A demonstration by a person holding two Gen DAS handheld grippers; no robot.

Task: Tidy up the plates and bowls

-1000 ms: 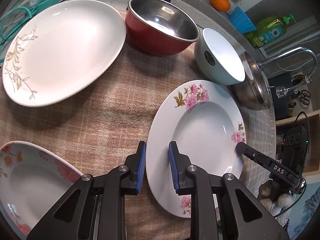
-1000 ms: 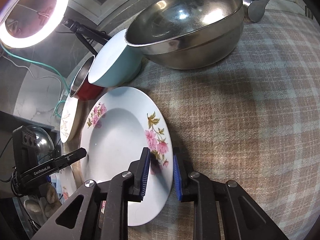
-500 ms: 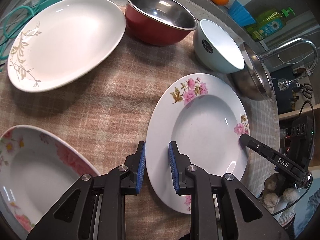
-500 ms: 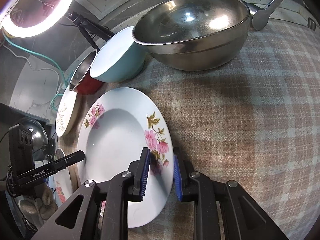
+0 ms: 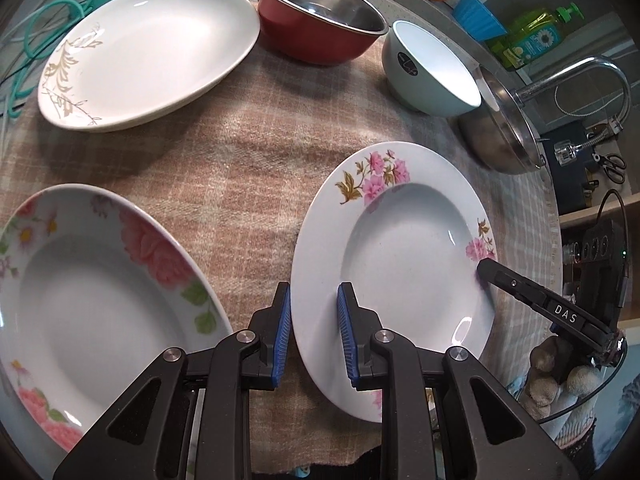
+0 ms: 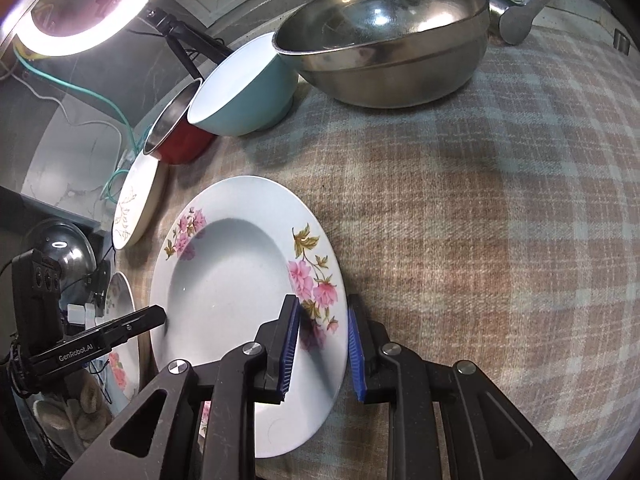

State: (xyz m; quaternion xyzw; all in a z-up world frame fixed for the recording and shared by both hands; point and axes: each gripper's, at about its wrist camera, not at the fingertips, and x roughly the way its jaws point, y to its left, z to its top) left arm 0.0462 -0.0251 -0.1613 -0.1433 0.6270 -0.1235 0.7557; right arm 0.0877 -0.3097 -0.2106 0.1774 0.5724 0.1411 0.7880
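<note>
Since approx 1 s ago the left-wrist view has slid sideways: the rose-pattern plate (image 5: 92, 288) at lower left, then only a sliver, now shows most of its well, and the pink-flower plate (image 5: 394, 276) sits a bit lower and further right in frame; in the right-wrist view it looks barely shifted. Both grippers are on that one plate. Left gripper (image 5: 314, 338) has its jaws narrowed over the near-left rim, blue pads either side of it; right gripper (image 6: 323, 350) does likewise on the opposite rim, over the flower print, and shows as a black finger at right of the left view. Whether the pads fully press the rim I can't tell, but the plate looks lifted or tilted w/ a shadow under its edge, so prob. a two-handed carry toward the rose plate for stacking. Materials: both floral plates are glazed white ceramic, deep-welled w/ broad flat rims, glossy. Gold-leaf plate (image 5: 148, 52) upper left is shallower, also glazed. Red bowl (image 5: 320, 20) has a steel lining; pale blue bowl (image 5: 432, 72) is smooth ceramic; steel bowl (image 6: 384, 36) is polished, mirror-like. Plaid cloth (image 5: 248, 152) underneath is woolly, coarse-woven, prob. grippy.
</note>
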